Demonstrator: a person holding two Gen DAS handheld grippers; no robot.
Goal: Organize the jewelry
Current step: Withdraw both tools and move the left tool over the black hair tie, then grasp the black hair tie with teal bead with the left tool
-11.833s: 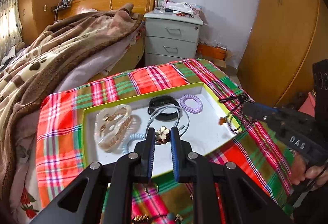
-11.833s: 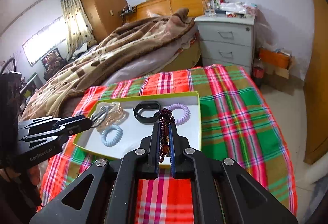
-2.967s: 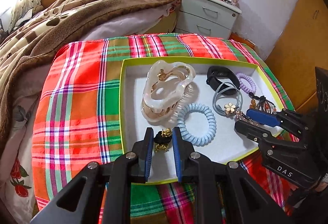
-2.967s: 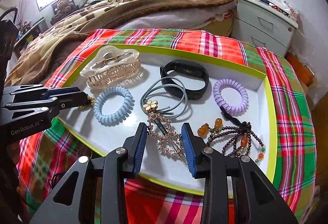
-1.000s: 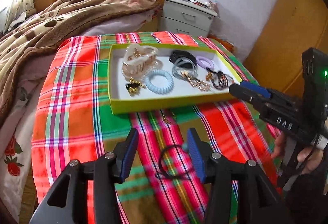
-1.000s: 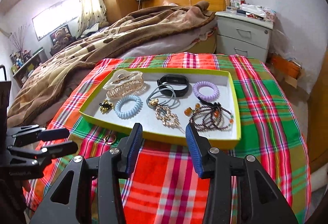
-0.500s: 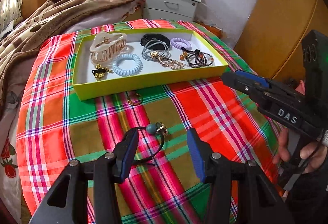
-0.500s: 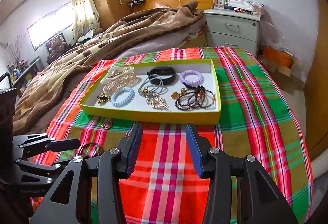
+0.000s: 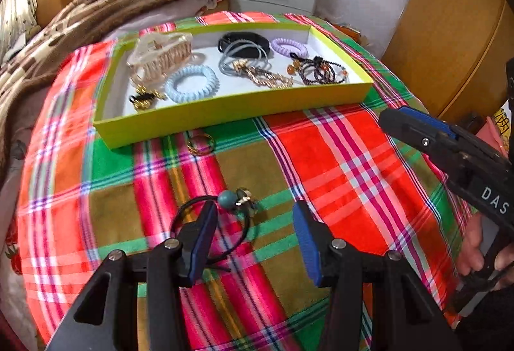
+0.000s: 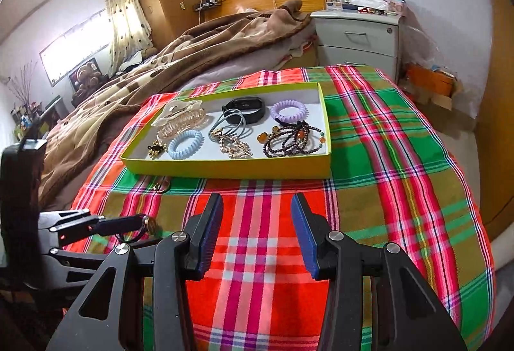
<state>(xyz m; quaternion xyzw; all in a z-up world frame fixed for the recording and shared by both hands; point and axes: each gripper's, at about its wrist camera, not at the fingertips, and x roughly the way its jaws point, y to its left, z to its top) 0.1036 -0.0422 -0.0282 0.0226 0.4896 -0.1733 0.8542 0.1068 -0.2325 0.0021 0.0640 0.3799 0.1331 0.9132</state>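
The black hair tie [image 9: 212, 229] lay flat on the plaid cloth [image 9: 337, 158] short of the tray [image 9: 225, 113], its bead end pointing toward the tray. The left gripper [image 9: 253, 238], jaws spread, had moved closer over it than half a second before. The right gripper [image 10: 255, 235] hovered spread and empty; a bed [image 10: 192, 45] lay beyond.

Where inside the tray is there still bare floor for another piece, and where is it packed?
Inside the tray, bare floor shows near the front left corner, beside the small gold clip, and in a strip behind the purple coil tie. The middle and right are crowded: grey hair ties, gold brooch and bead bracelets overlap.
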